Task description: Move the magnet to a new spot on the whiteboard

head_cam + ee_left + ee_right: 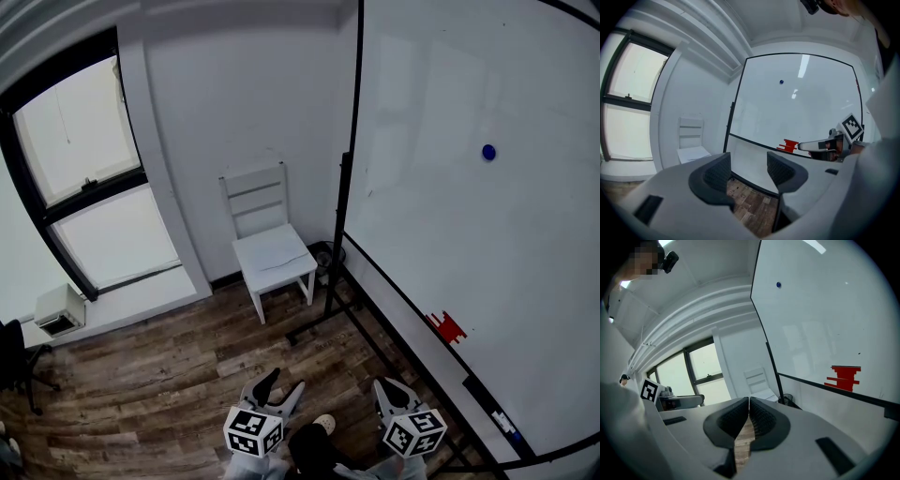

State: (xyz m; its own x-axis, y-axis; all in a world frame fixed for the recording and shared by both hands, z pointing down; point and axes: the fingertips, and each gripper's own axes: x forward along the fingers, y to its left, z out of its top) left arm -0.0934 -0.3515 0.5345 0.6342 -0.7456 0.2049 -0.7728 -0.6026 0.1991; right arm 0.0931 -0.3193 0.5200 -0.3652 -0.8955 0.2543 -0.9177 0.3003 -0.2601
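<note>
Far off — magnet on whiteboard; left gripper jaws spread, empty — right gripper jaws together.

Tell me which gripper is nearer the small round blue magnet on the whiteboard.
Right. The right gripper hangs low near the bottom edge of the whiteboard, well below the small round blue magnet. The left gripper sits equally low but farther from the board.

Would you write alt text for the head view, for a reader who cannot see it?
A blue magnet sits high on the whiteboard at right. The left gripper and right gripper are low over the wood floor, touching nothing; a white chair stands by the wall.
</note>
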